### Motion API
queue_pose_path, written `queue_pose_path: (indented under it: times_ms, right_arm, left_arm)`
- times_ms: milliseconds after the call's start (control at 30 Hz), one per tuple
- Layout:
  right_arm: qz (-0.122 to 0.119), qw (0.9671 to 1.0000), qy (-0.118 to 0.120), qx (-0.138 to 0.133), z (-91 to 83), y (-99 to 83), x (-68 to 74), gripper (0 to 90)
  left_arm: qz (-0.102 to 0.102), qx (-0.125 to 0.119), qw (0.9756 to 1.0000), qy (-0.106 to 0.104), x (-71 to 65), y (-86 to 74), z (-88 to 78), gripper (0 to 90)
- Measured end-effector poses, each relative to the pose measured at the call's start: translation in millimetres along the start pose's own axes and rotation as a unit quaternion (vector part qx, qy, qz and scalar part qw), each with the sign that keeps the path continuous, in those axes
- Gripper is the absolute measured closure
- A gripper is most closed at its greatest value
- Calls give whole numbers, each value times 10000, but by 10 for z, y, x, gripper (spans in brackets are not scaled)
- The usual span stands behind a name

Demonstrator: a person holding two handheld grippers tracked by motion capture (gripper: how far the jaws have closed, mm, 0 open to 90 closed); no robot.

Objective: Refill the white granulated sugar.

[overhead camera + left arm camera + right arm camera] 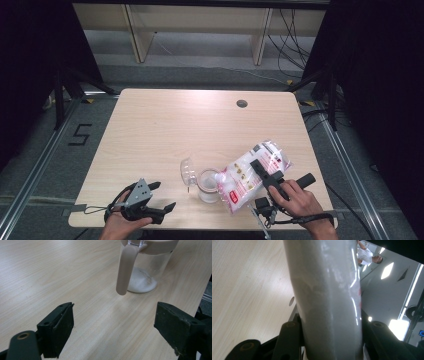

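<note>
A clear plastic bag of white granules (252,172) with red print hangs tilted, its lower corner over the mouth of a clear jar (207,186). My right gripper (256,166) is shut on the bag from the right. In the right gripper view the bag (329,297) stands pressed between both jaws. The jar's clear lid (188,171) is flipped open to its left. At the table's front left my left gripper (164,195) rests open, short of the jar. In the left gripper view the jar (146,267) has a beige rim, a hanging beige strap (125,272) and white granules (141,283) on its bottom, beyond my open left gripper (115,330).
The light wooden table (165,125) has a round cable hole (242,103) at the back right. Wooden shelving (200,25) and loose cables (290,35) lie beyond the far edge. A floor mark shaped like a 5 (80,134) is at the left.
</note>
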State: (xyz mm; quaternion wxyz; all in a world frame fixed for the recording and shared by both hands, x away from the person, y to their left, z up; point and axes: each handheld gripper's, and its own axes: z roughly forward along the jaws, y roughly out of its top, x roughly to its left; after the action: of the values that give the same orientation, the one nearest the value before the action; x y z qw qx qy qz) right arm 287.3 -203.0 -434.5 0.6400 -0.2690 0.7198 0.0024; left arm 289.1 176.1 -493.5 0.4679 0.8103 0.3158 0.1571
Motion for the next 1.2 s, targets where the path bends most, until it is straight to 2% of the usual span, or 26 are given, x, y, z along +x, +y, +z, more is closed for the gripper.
queue_pose_path:
  times_ms: [67, 133, 200, 233, 300, 400, 467, 533, 567, 600, 667, 767, 800, 833, 1000, 1067, 1100, 1133, 1167, 1200]
  right_arm:
    - [-1, 10000, -5, 0, 0, 0, 0, 623]
    - [-10, 10000, -2, -3, -1, 0, -2, 623]
    - [-14, 10000, 2, -6, 0, -1, -5, 623]
    - [-38, 10000, 50, 24, -4, 0, -11, 623]
    - [-14, 10000, 1, -3, -2, -3, -5, 623]
    - [-14, 10000, 1, 0, -2, -1, -4, 623]
    - [-12, 10000, -2, 0, -4, 1, -4, 623]
    - [44, 10000, 23, 15, -6, 2, 2, 624]
    - [-92, 9999, -24, -44, 0, 4, -23, 624]
    - [-109, 9999, 2, -49, 1, 4, -27, 624]
    - [-28, 10000, -10, -12, -6, 3, -14, 624]
    - [-143, 9999, -36, -70, 5, 4, -31, 624]
    - [-51, 10000, -1, -20, -3, 2, -19, 624]
    - [-24, 10000, 28, 13, -9, 2, -14, 624]
    - [-21, 10000, 2, -10, -6, 1, -14, 624]
    - [-93, 9999, 0, -43, -2, 4, -24, 624]
    - [-57, 10000, -17, -50, -2, 4, -20, 625]
    - [-29, 10000, -13, -24, -6, 5, -12, 624]
    - [-156, 9999, -16, -45, -2, 1, -31, 624]
    - [-114, 9999, -3, -49, -2, 3, -28, 625]
  left_arm:
    - [-8, -4, 10000, -6, -1, 0, 1, 155]
    - [139, 7, 9999, -11, 15, 6, -2, 155]
    - [-6, -5, 10000, -2, -1, 0, 1, 155]
    - [-6, -1, 10000, -1, -1, 0, 1, 155]
    - [142, 4, 9999, -15, 17, 5, -1, 155]
    - [154, 10, 9999, -12, 16, 7, -2, 155]
    - [142, 7, 9999, -7, 16, 6, -1, 155]
    - [-7, -6, 10000, 0, -1, 0, 1, 155]
    - [1, 6, 10000, 3, -1, 1, -2, 155]
    - [2, 4, 10000, 5, -1, 0, -1, 155]
    - [-2, -1, 10000, 0, -1, 0, 1, 155]
    - [15, 7, 10000, 2, 1, 1, -2, 155]
    - [65, 7, 10000, -1, 7, 3, -2, 155]
    - [-5, -4, 10000, 1, -1, -1, 1, 155]
    - [8, -3, 10000, -1, -1, 0, 2, 155]
    - [156, 9, 9999, -6, 17, 6, -2, 155]
    - [154, 8, 9999, -9, 16, 6, -2, 155]
    - [0, 2, 10000, 3, -3, 0, -1, 155]
    - [18, 5, 10000, 3, 0, 1, -3, 155]
    - [67, 7, 10000, -1, 6, 3, -4, 155]
